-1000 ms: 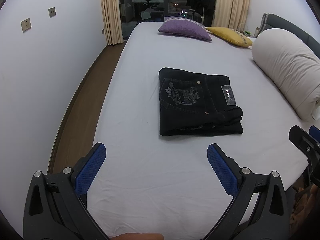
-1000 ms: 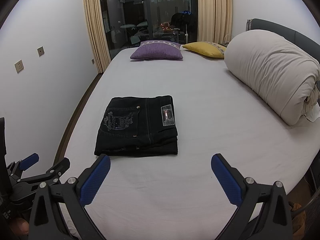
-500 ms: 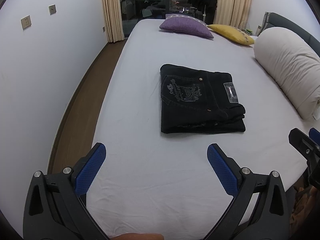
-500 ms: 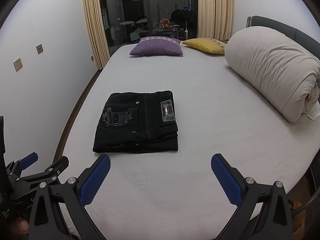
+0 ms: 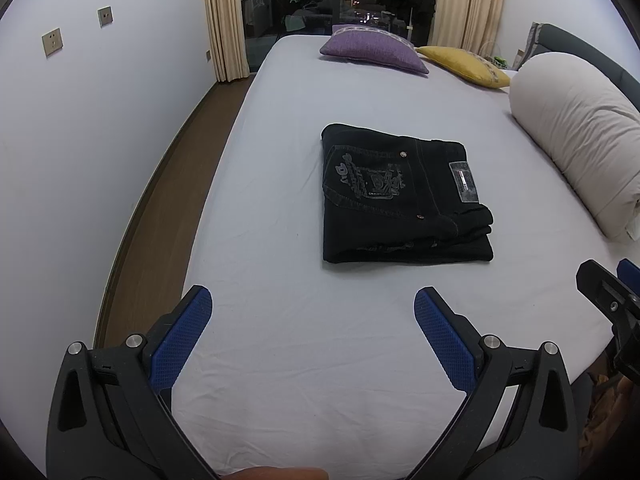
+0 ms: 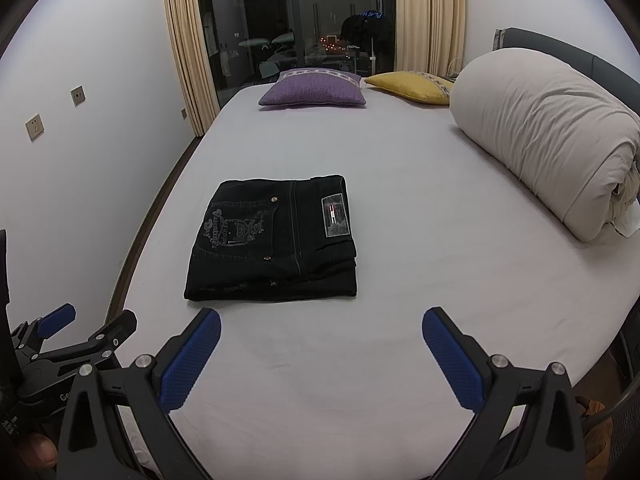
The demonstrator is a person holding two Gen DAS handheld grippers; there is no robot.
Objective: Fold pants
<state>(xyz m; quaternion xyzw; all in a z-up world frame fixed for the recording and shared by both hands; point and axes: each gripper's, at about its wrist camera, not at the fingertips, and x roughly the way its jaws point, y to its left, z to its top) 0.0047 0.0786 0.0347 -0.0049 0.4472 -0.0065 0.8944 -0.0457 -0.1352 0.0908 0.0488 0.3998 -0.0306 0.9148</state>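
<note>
Bedroom with a white bed [image 5: 280, 340]. Left hand-held gripper [image 5: 312, 312] spread wide, empty. Folded black pants [image 5: 400, 196] lie mid-bed, well apart from both. Right hand-held gripper [image 6: 320, 332] likewise wide, empty. Risk: any tug on the near edge would undo the stacked layers.

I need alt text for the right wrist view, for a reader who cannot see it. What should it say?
Black pants lie folded in a neat rectangle on a bed, touched by neither gripper. The open right gripper is nearest the camera, the left gripper at the lower left. Behind lie a purple pillow, a yellow pillow and a rolled duvet.
</note>
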